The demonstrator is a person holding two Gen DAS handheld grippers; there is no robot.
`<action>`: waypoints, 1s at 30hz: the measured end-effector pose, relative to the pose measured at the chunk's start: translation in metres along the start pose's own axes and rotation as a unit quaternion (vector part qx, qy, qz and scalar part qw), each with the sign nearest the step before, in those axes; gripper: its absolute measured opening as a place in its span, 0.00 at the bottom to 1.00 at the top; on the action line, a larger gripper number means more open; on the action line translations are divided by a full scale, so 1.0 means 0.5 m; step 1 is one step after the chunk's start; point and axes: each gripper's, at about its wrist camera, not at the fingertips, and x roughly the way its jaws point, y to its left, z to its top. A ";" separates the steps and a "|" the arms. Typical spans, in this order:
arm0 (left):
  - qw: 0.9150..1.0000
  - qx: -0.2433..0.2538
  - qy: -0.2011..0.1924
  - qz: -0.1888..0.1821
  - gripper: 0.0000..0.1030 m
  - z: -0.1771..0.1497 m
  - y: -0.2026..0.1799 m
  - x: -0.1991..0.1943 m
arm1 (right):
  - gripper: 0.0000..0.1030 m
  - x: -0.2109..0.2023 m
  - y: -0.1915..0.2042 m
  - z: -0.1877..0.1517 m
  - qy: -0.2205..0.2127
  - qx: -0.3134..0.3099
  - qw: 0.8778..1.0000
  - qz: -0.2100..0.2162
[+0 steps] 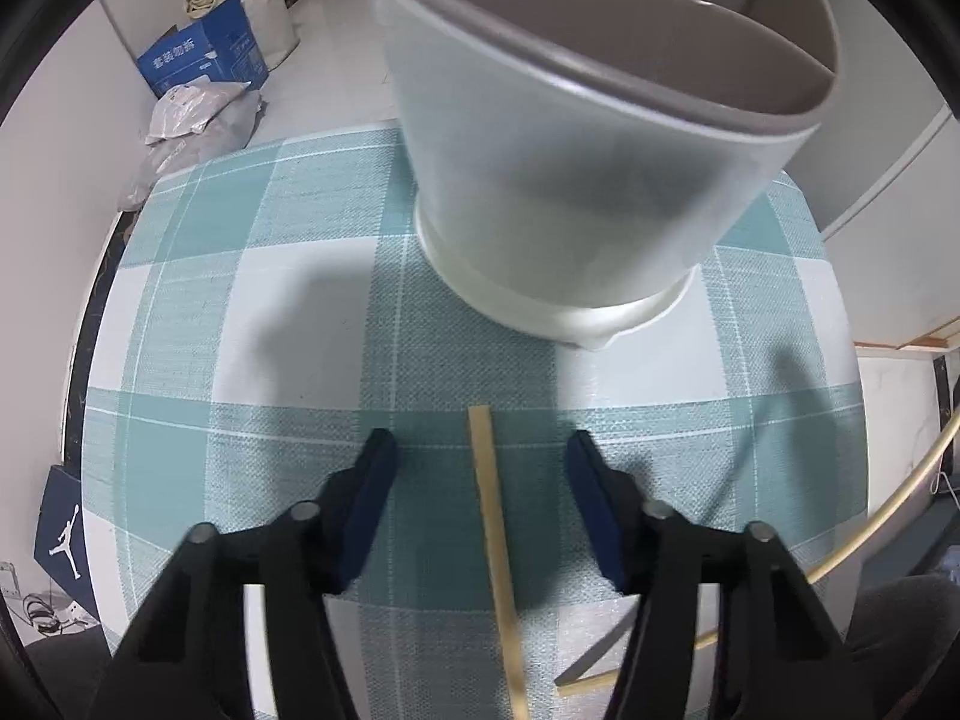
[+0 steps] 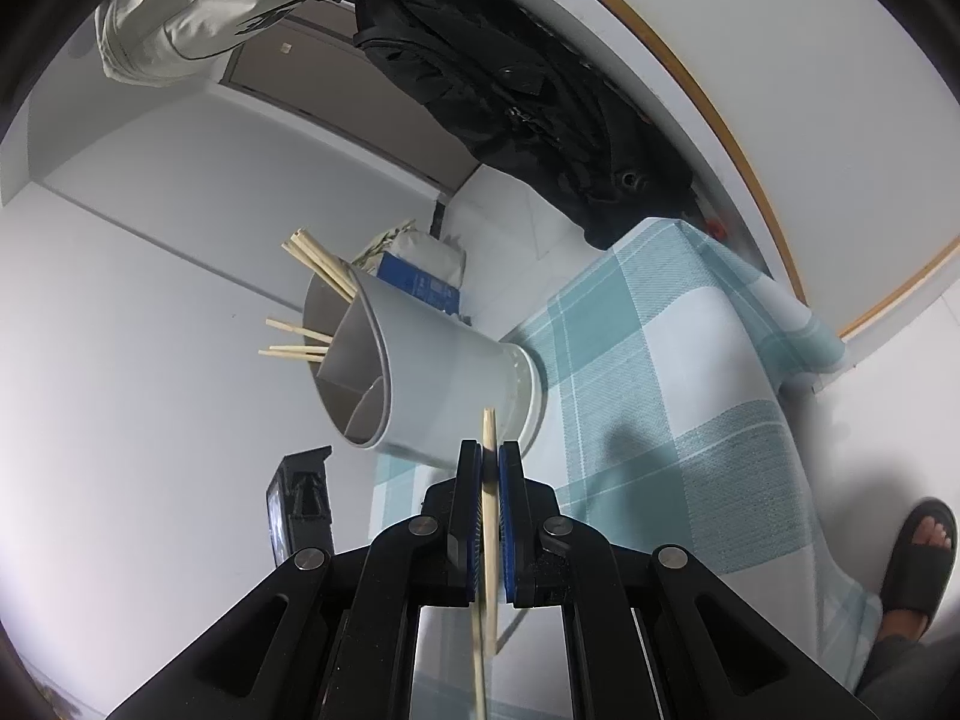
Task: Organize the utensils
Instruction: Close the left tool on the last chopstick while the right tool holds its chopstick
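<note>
A white utensil holder with inner dividers stands on the teal checked tablecloth, just beyond my left gripper. The left gripper is open, its jaws on either side of a wooden chopstick lying on the cloth. Another chopstick lies at the lower right. In the right wrist view, my right gripper is shut on a chopstick, held in the air near the holder. Several chopsticks stick out of the holder's far compartment.
A blue cardboard box and plastic bags lie on the floor past the table's far left edge. A dark Jordan bag sits left of the table. A black backpack hangs by the wall. A sandalled foot stands beside the table.
</note>
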 end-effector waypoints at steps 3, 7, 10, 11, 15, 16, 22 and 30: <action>1.000 0.013 0.002 -0.004 0.26 0.002 -0.016 -0.001 | 0.05 0.001 0.001 0.000 -0.001 0.000 1.000 -0.002; 1.000 0.015 0.004 -0.010 0.05 0.004 -0.024 -0.002 | 0.05 0.003 0.001 0.000 0.000 -0.003 1.000 -0.004; 1.000 0.010 0.006 -0.023 0.03 0.007 -0.016 -0.001 | 0.05 0.002 0.002 -0.001 0.000 -0.006 1.000 -0.006; 1.000 0.009 0.006 -0.028 0.03 0.006 -0.014 -0.002 | 0.05 0.003 0.002 -0.001 0.000 -0.006 1.000 -0.008; 0.999 0.006 -0.011 -0.046 0.03 0.011 0.007 -0.009 | 0.05 0.005 -0.001 -0.002 0.000 -0.004 1.000 -0.013; 0.999 0.005 -0.021 -0.047 0.03 0.011 0.012 -0.017 | 0.05 0.006 0.000 -0.003 0.000 -0.005 1.000 -0.014; 0.993 0.002 -0.098 -0.061 0.02 0.002 0.024 -0.083 | 0.05 0.014 0.021 -0.011 0.004 -0.035 0.999 -0.013; 0.977 -0.019 -0.191 -0.094 0.03 -0.024 0.044 -0.172 | 0.05 0.013 0.062 -0.038 0.003 -0.084 0.996 0.007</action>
